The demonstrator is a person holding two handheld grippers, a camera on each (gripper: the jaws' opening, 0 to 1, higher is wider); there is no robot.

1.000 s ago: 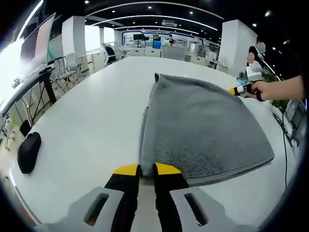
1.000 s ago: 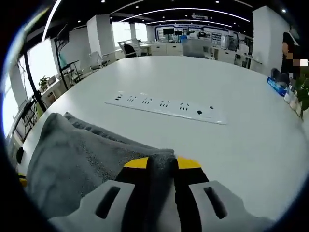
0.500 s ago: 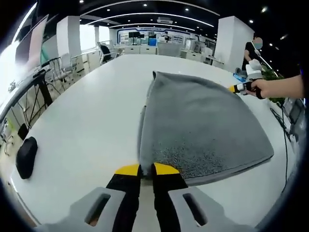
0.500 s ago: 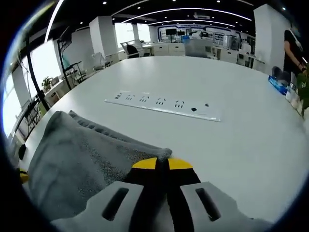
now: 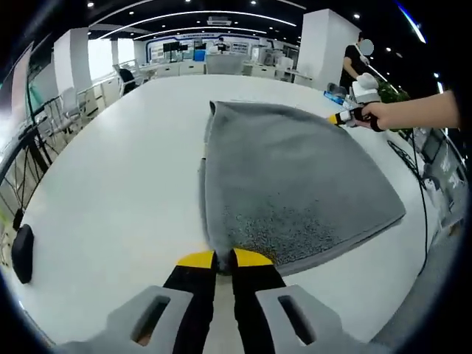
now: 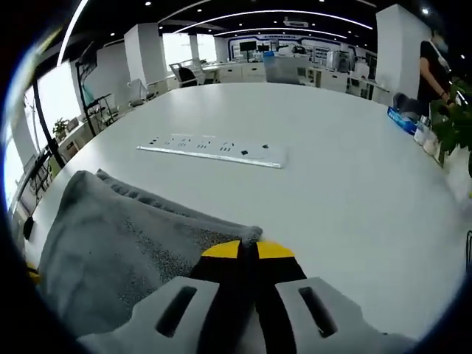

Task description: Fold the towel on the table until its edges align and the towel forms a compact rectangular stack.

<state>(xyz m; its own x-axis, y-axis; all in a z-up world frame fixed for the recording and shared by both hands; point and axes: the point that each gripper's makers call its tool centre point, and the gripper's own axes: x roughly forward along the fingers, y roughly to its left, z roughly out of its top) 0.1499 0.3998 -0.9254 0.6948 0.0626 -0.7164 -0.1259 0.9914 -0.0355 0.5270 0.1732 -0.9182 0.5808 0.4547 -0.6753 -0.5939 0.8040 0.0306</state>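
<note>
Now both tools sit closed at opposite corners of the grey terry-cloth towel (image 5: 295, 184), which lies folded on the white round worktop (image 5: 110, 184). My left tool (image 5: 215, 259) has its yellow-tipped jaws pressed together at the towel's near corner; I cannot tell whether any cloth is pinched between them, since the corner appears to end just ahead of the tips. In the right gripper view, my right tool (image 6: 248, 250) is closed too, and the towel's corner (image 6: 133, 236) sits just beside the tips rather than up between them as it did a second ago, so I judge that the corner has slipped out or been let go. In the left gripper view that right tool (image 5: 341, 116), held in a hand (image 5: 375, 115), is at the towel's far corner, touching or nearly touching its edge. A white power strip (image 6: 210, 150) lies well beyond the towel, and a dark computer mouse (image 5: 22, 252) rests far off near the worktop's rim. Since a second ago the towel itself has kept its flat shape, which suggests that this fold is laid down and the next step is to regrip for another halving.
</note>
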